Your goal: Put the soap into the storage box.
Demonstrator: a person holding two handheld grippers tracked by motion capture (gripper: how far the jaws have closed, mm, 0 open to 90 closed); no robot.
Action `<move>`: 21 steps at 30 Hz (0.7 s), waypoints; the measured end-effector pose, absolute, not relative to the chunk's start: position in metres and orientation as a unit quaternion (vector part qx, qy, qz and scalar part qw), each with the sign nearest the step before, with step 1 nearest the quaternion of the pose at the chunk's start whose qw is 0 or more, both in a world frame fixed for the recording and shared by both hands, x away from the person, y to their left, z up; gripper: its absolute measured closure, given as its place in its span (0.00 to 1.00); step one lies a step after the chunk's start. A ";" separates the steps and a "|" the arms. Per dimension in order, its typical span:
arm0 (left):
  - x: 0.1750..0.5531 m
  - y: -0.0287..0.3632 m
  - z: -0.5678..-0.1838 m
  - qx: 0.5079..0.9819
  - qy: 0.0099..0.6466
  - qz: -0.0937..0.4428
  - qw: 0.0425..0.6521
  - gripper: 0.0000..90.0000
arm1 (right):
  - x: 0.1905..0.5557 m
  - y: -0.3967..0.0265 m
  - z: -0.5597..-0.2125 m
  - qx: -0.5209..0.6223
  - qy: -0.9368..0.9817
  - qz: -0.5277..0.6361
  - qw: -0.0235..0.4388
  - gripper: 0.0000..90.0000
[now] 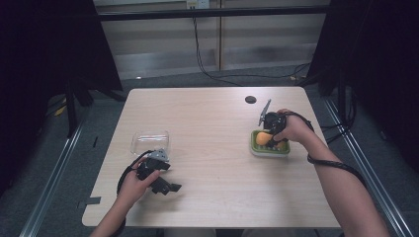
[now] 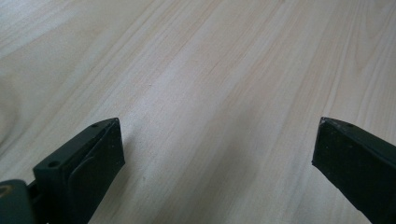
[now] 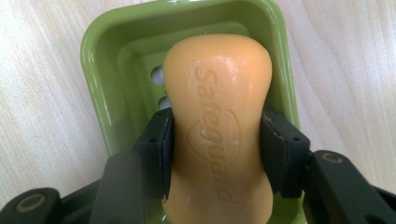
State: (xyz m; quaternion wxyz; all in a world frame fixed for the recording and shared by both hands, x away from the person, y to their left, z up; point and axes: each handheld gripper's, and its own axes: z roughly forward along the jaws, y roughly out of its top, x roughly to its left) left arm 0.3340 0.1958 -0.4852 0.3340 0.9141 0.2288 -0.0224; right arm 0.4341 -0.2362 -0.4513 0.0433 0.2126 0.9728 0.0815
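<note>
An orange bar of soap (image 3: 219,126) with raised lettering sits in a green soap dish (image 3: 98,70). My right gripper (image 3: 217,144) is shut on the soap, its black pads pressing both narrow sides at the bar's waist. From above, the same soap (image 1: 265,138) and dish (image 1: 258,148) lie at the table's right side under the right gripper (image 1: 273,129). My left gripper (image 1: 163,185) rests low at the front left of the table. In its own view the left gripper (image 2: 219,140) stands open over bare wood, nothing between the jaws.
A clear plastic lid or container (image 1: 150,141) lies just beyond the left hand. A dark round grommet (image 1: 250,99) marks the table's far side. Cables trail from both grippers. The light wooden table (image 1: 212,148) has black curtains on both sides.
</note>
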 end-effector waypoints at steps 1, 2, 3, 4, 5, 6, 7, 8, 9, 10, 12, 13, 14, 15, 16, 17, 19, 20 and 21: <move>0.333 0.195 -0.486 0.910 0.233 -0.022 0.341 0.02 | 0.434 -0.236 -0.451 0.213 0.973 0.081 0.043 0.55; 0.334 0.196 -0.486 0.912 0.231 -0.022 0.338 0.02 | 0.434 -0.236 -0.451 0.211 0.973 0.079 0.043 0.55; 0.333 0.195 -0.486 0.912 0.232 -0.023 0.339 0.02 | 0.434 -0.236 -0.451 0.209 0.974 0.078 0.044 0.54; 0.333 0.196 -0.486 0.912 0.232 -0.023 0.339 0.02 | 0.435 -0.237 -0.451 0.205 0.974 0.079 0.048 0.53; 0.333 0.196 -0.486 0.912 0.232 -0.023 0.339 0.02 | 0.436 -0.237 -0.450 0.204 0.974 0.082 0.052 0.54; 0.334 0.196 -0.486 0.912 0.231 -0.022 0.338 0.02 | 0.436 -0.237 -0.450 0.204 0.974 0.082 0.052 0.54; 0.334 0.196 -0.486 0.912 0.230 -0.022 0.338 0.02 | 0.436 -0.238 -0.447 0.207 0.973 0.086 0.052 0.54; 0.333 0.195 -0.486 0.910 0.234 -0.023 0.341 0.02 | 0.436 -0.239 -0.446 0.210 0.973 0.086 0.051 0.53; 0.333 0.195 -0.486 0.910 0.234 -0.023 0.341 0.02 | 0.436 -0.239 -0.446 0.210 0.973 0.086 0.051 0.53; 0.333 0.195 -0.485 0.915 0.234 -0.014 0.329 0.02 | 0.435 -0.239 -0.444 0.214 0.972 0.084 0.051 0.54; 0.333 0.196 -0.484 0.917 0.231 -0.020 0.326 0.02 | 0.435 -0.239 -0.444 0.218 0.971 0.087 0.051 0.54; 0.333 0.196 -0.484 0.917 0.231 -0.020 0.326 0.02 | 0.435 -0.239 -0.444 0.218 0.971 0.087 0.051 0.54; 0.333 0.196 -0.485 0.915 0.232 -0.019 0.330 0.02 | 0.434 -0.240 -0.443 0.226 0.969 0.087 0.051 0.54; 0.332 0.196 -0.485 0.914 0.233 -0.021 0.331 0.02 | 0.435 -0.241 -0.442 0.223 0.969 0.089 0.054 0.54; 0.332 0.197 -0.484 0.914 0.235 -0.020 0.331 0.02 | 0.435 -0.241 -0.441 0.228 0.968 0.093 0.055 0.53; 0.332 0.198 -0.485 0.912 0.233 -0.021 0.337 0.02 | 0.435 -0.242 -0.440 0.237 0.966 0.092 0.054 0.53; 0.332 0.199 -0.484 0.913 0.232 -0.020 0.335 0.02 | 0.436 -0.244 -0.438 0.237 0.965 0.098 0.061 0.51; 0.332 0.199 -0.483 0.913 0.236 -0.019 0.332 0.02 | 0.436 -0.245 -0.437 0.240 0.963 0.101 0.064 0.51; 0.331 0.199 -0.484 0.911 0.236 -0.021 0.337 0.02 | 0.435 -0.245 -0.435 0.251 0.960 0.107 0.063 0.50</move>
